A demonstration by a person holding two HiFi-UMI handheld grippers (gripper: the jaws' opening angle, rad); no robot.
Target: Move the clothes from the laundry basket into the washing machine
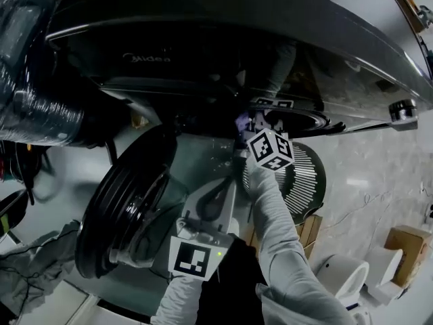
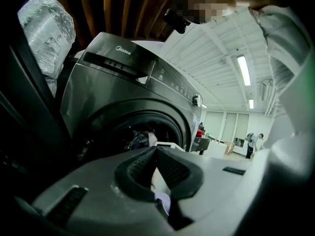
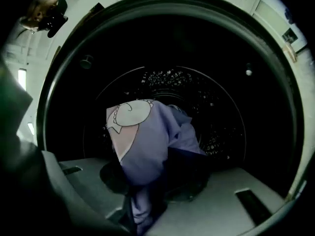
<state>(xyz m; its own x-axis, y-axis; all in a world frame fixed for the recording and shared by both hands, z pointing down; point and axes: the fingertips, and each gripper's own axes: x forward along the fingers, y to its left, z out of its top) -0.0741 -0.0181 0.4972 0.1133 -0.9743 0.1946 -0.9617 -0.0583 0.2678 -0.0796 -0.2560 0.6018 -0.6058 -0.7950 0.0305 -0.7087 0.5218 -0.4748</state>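
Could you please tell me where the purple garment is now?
In the right gripper view, the purple garment hangs mid-frame, clamped in the right gripper's jaws at the mouth of the washing machine, drum behind it.

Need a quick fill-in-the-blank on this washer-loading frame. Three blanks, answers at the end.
1. The right tool is shut on a ____ garment.
2. That tool points into the ____ of the washing machine.
3. The machine's door stands ____.
Missing words: purple; drum; open.
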